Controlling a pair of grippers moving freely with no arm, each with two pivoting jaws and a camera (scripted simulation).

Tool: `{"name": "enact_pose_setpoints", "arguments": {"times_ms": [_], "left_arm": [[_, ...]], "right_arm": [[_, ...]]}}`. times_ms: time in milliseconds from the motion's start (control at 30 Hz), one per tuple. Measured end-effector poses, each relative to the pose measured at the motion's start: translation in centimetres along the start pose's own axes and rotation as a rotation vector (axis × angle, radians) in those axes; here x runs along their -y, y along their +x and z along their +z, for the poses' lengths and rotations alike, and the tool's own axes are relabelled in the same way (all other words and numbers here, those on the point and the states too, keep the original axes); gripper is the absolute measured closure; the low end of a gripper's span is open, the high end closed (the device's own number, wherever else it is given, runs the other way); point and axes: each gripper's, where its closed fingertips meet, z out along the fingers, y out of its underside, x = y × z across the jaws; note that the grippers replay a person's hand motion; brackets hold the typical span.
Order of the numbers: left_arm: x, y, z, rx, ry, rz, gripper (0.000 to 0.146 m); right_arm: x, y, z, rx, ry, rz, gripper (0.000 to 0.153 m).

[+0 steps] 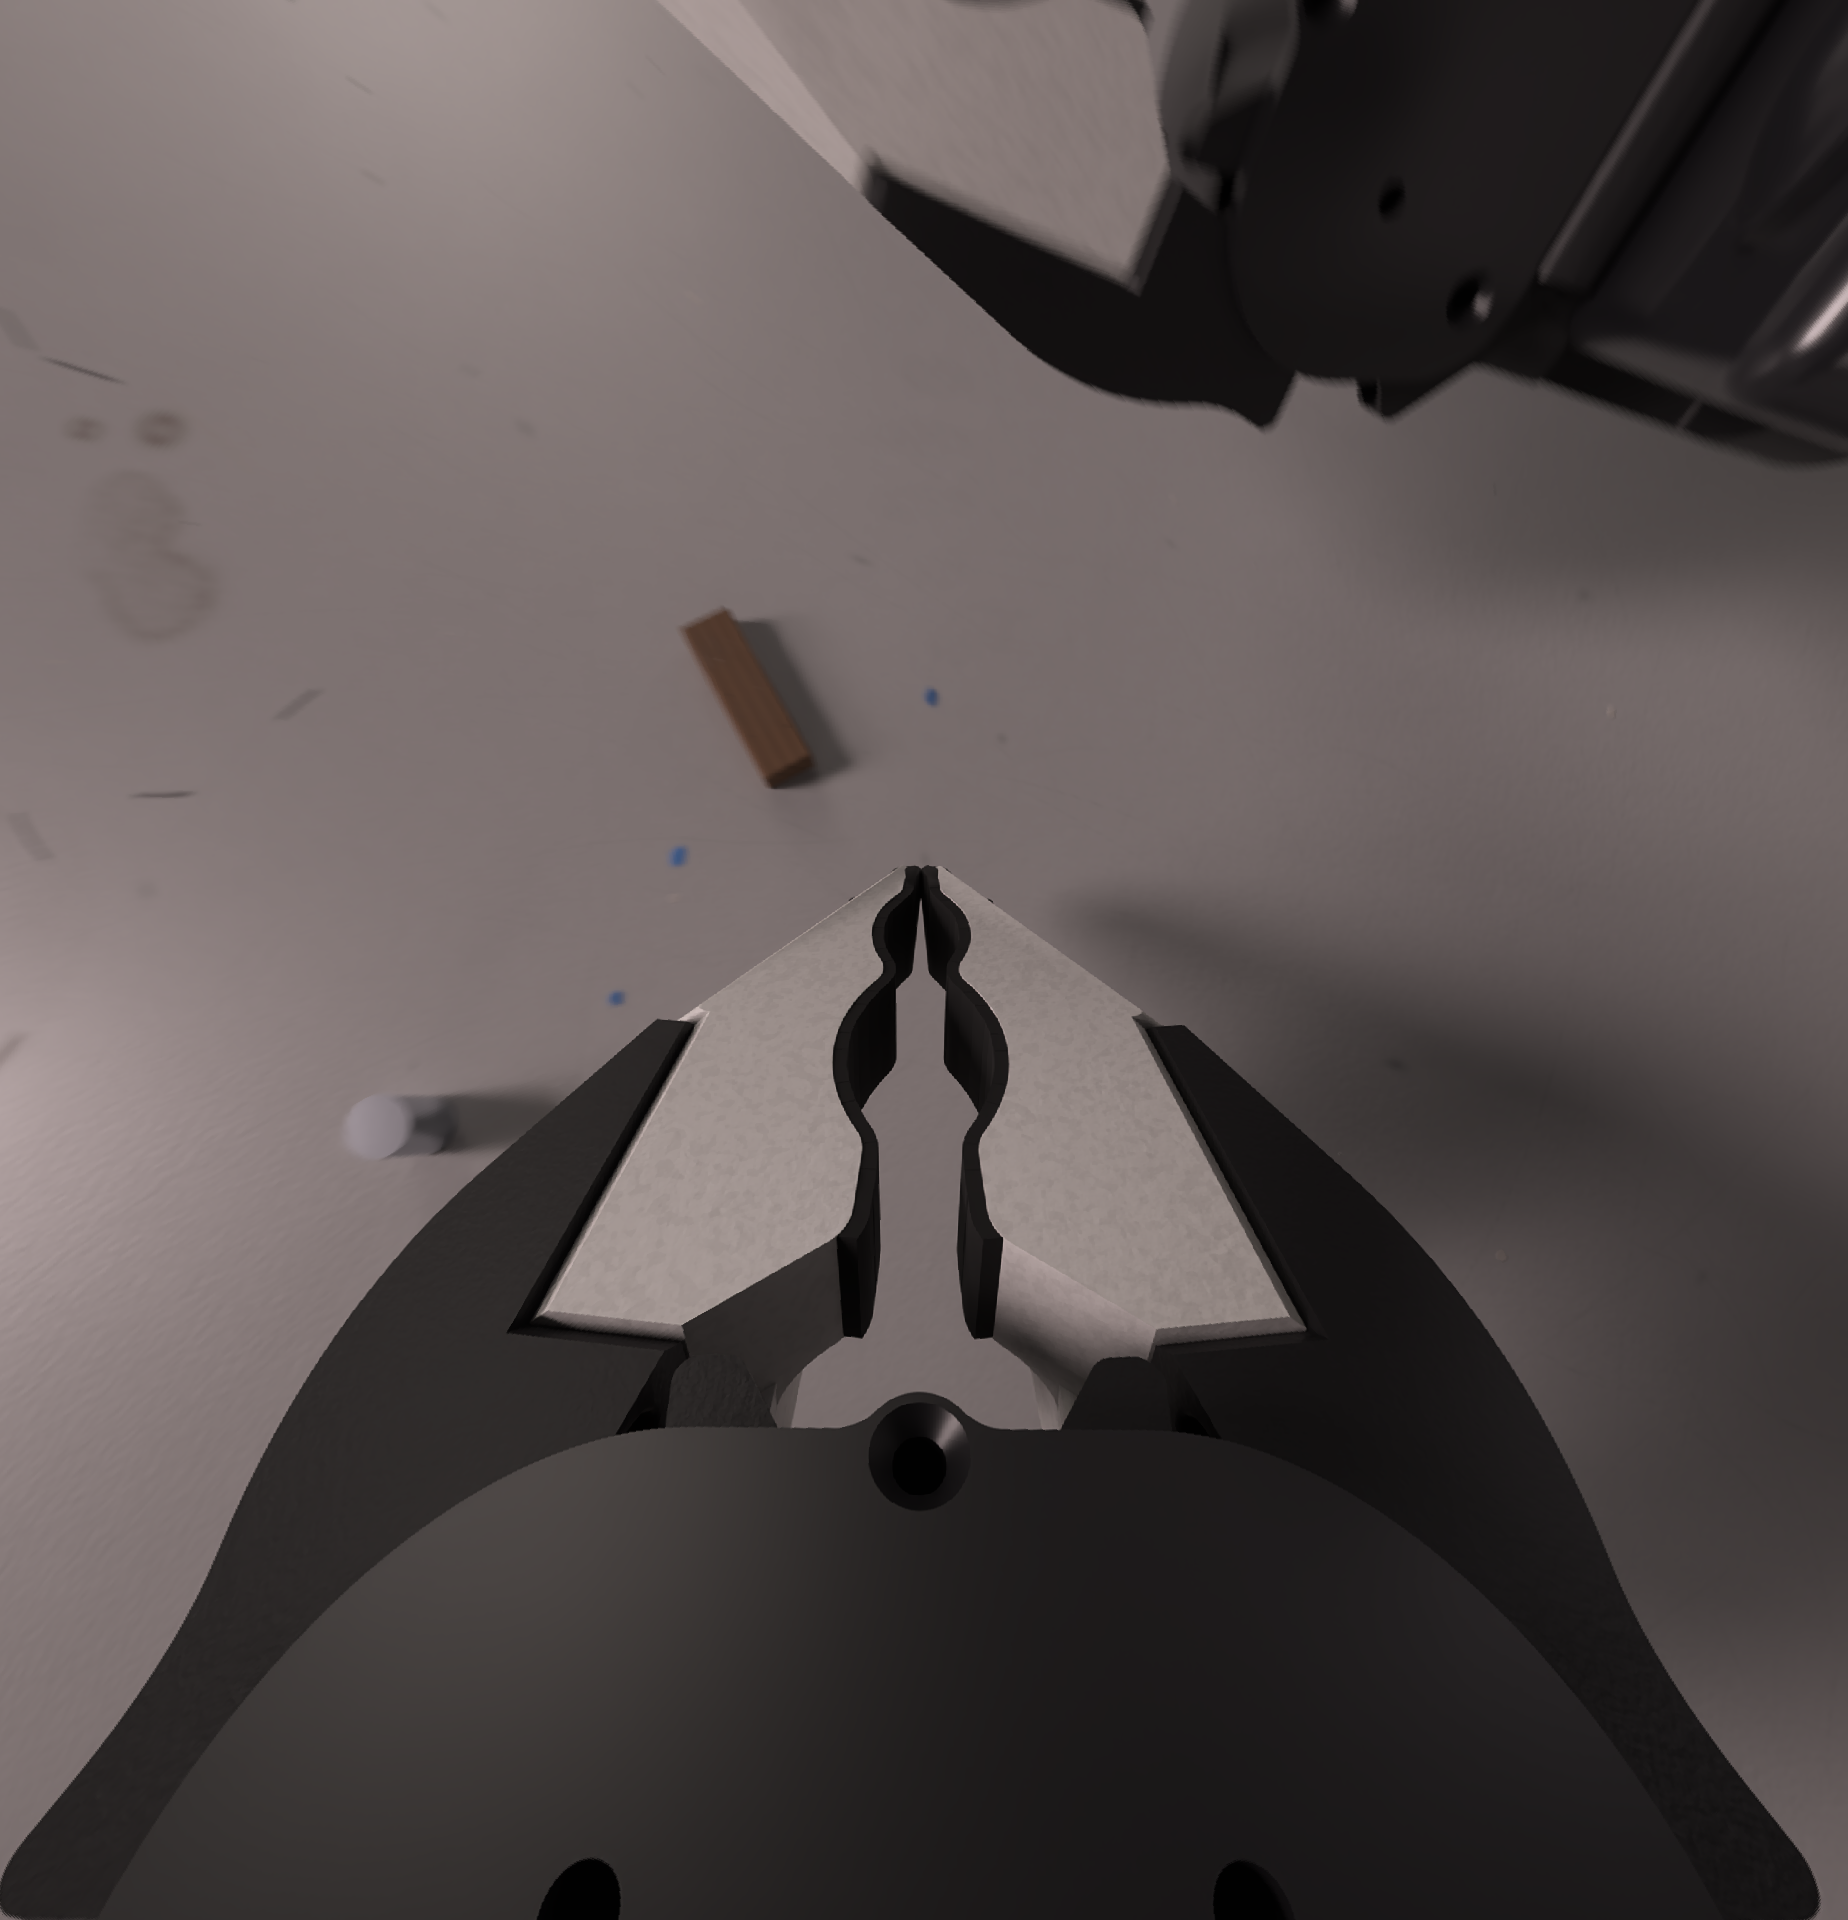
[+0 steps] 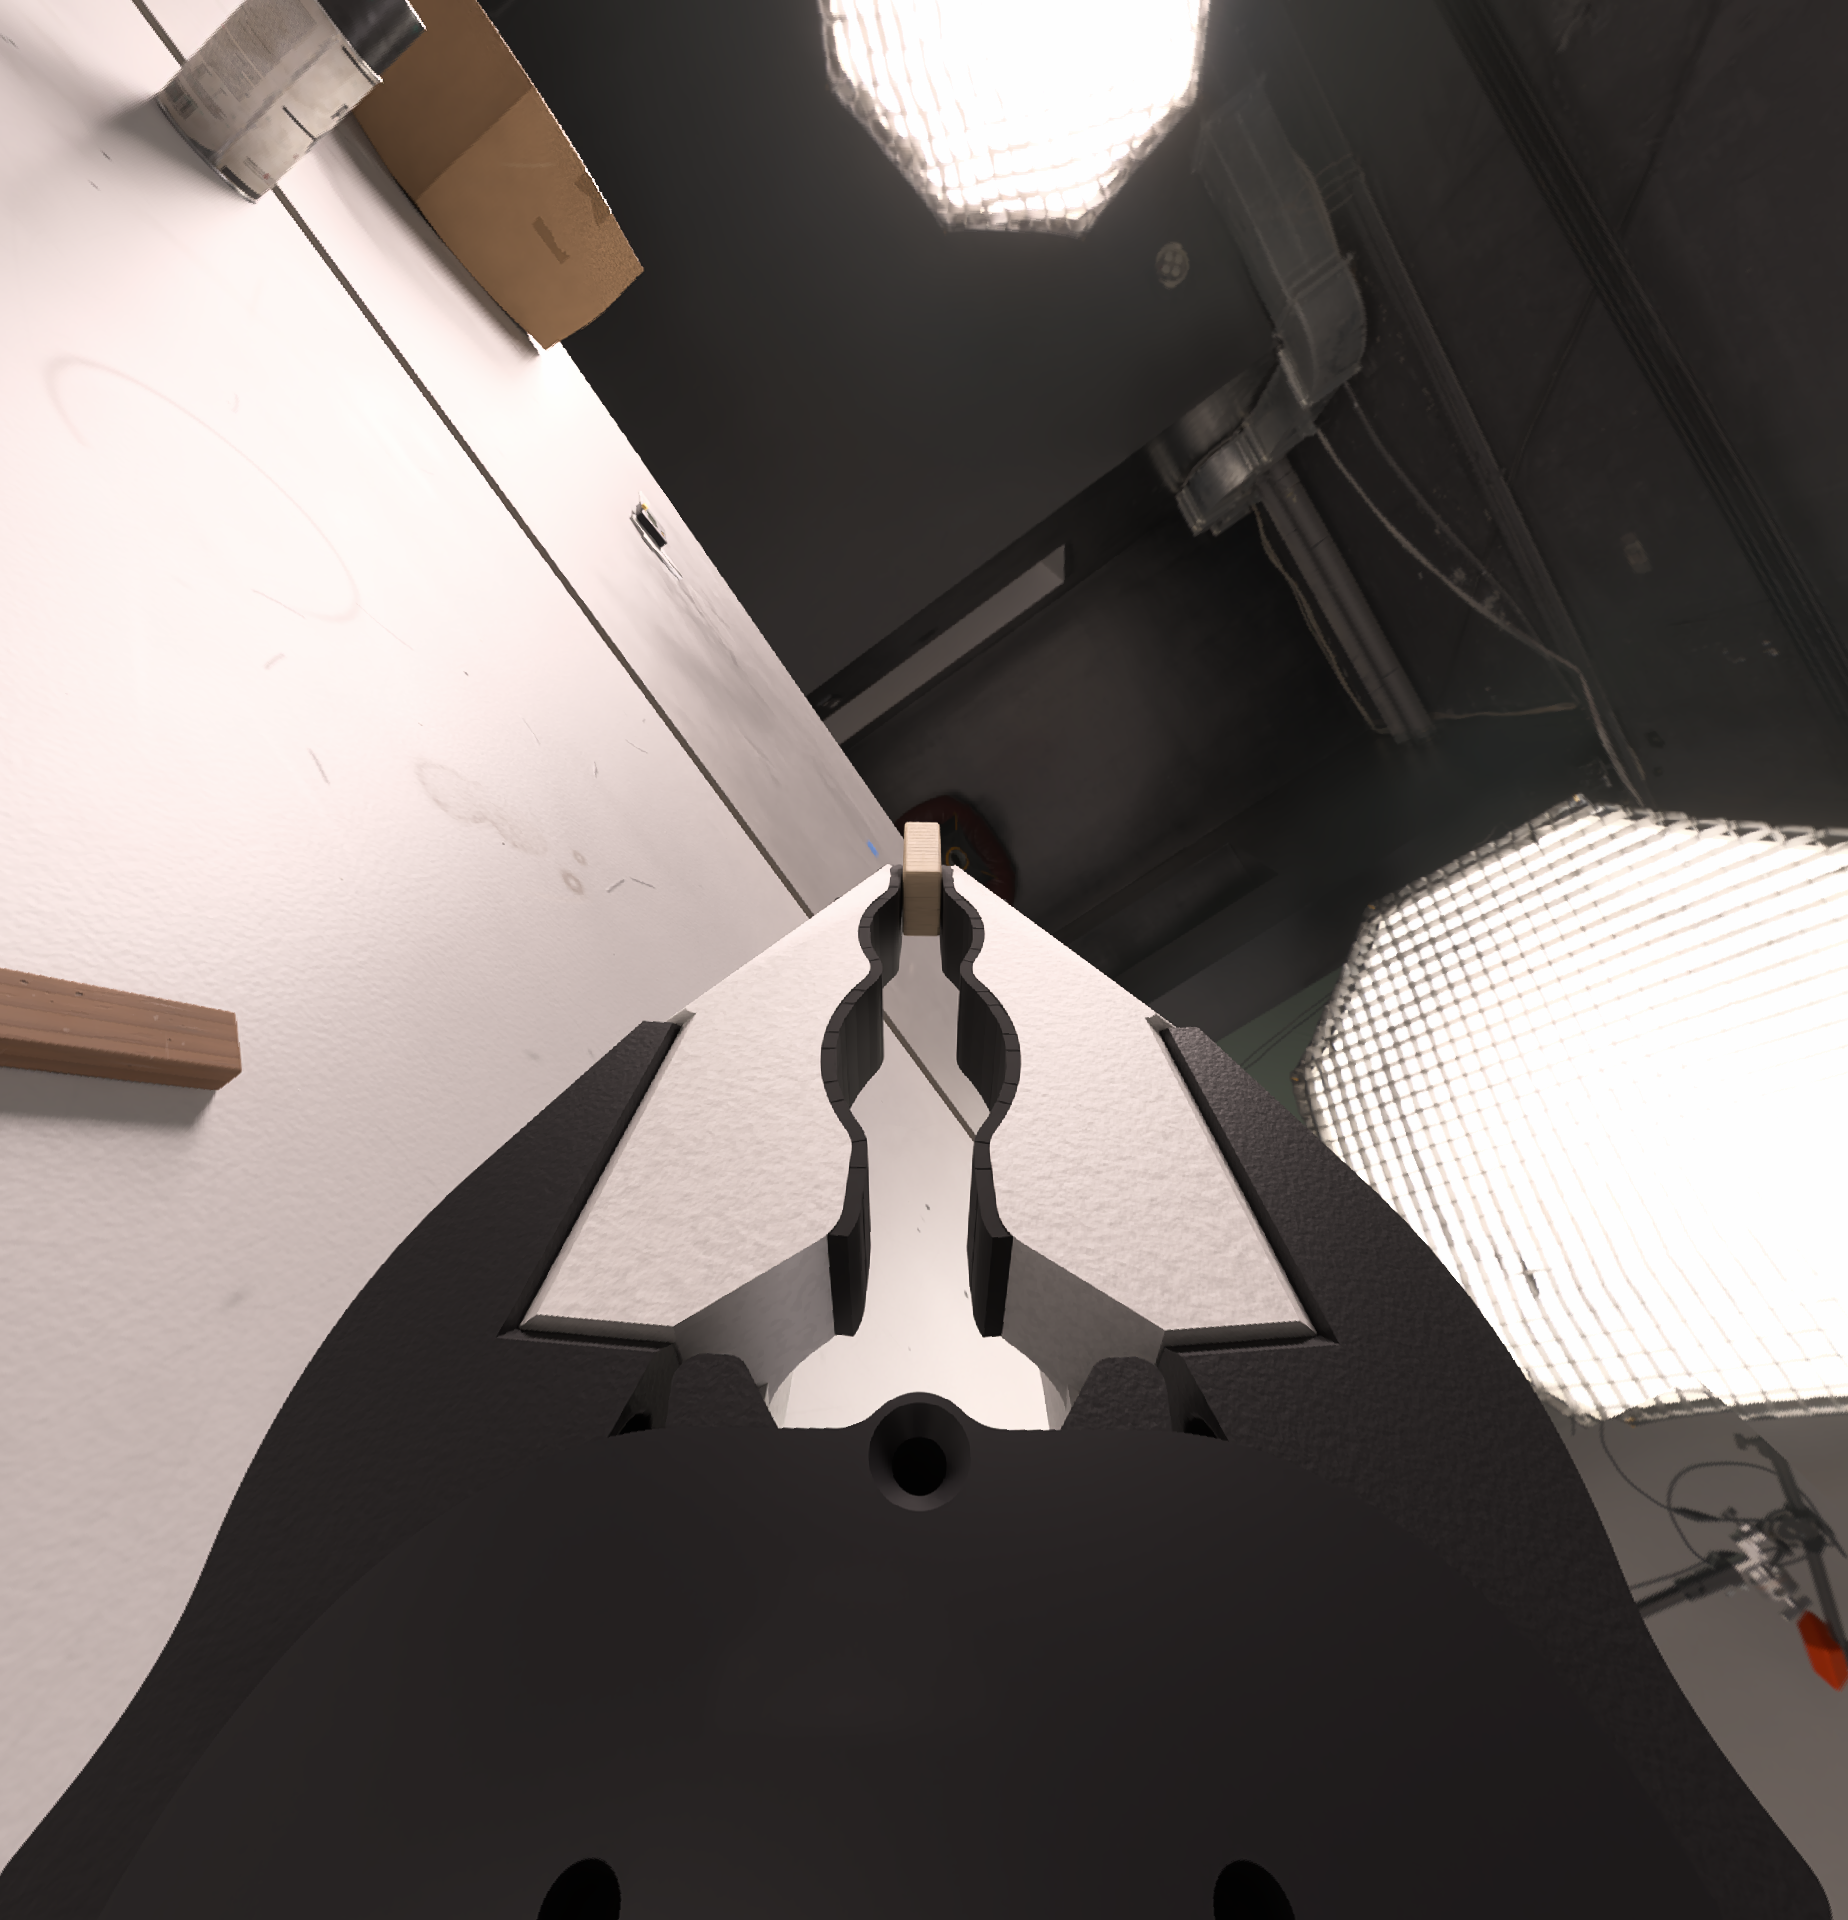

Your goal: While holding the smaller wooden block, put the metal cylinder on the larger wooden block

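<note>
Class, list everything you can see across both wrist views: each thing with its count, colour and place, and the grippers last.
Larger wooden block: one, brown, flat on the table ahead of the left gripper.
Smaller wooden block: one, pale, pinched at the right gripper's tips.
Metal cylinder: one, silvery, lying on the table left of the left gripper.
Table: one, white, scuffed.
Cardboard box: one, brown, far table edge.
Studio lights: two, bright, beyond the table.
Left gripper: shut, empty.
Right gripper: shut on the smaller block.
</note>
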Motion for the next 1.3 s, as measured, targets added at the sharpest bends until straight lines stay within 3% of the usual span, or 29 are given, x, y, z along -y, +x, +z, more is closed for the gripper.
{"name": "enact_pose_setpoints", "arguments": {"times_ms": [100, 233, 467, 733, 867, 1000, 1100, 1300], "left_arm": [[0.4, -2.5, -2.2, 0.078, 0.073, -0.051, 0.141], [-2.2, -6.4, -3.8, 0.189, -0.026, -0.068, 0.136], [-3.4, -6.9, -2.2, 0.089, -0.082, -0.033, 0.12], [-3.4, -6.4, -0.7, -0.002, -0.152, -0.066, 0.123], [-4.2, -7.8, -1.7, 0.059, -0.199, -0.087, 0.124], [-3.5, -8.9, -2.7, 0.13, -0.128, -0.178, 0.123], [-2.6, -7.4, -2.7, 0.077, -0.075, -0.173, 0.123], [-4.1, -7.0, -1.3, 0.105, -0.203, -0.111, 0.119]], "right_arm": [[0.1, 0.0, 0.0, 0.0, 0.003, -0.002, 0.147], [0.1, 0.0, 0.0, 0.001, 0.005, 0.001, 0.147], [0.0, 0.0, 0.1, 0.002, 0.004, 0.005, 0.147], [0.1, 0.0, 0.0, 0.002, 0.005, 0.001, 0.147], [0.1, 0.0, 0.0, 0.003, 0.007, 0.005, 0.147], [0.1, 0.0, 0.1, 0.005, 0.009, 0.006, 0.147], [0.1, 0.0, 0.1, 0.005, 0.009, 0.007, 0.147], [0.1, 0.0, 0.0, 0.005, 0.008, 0.005, 0.147]]}}
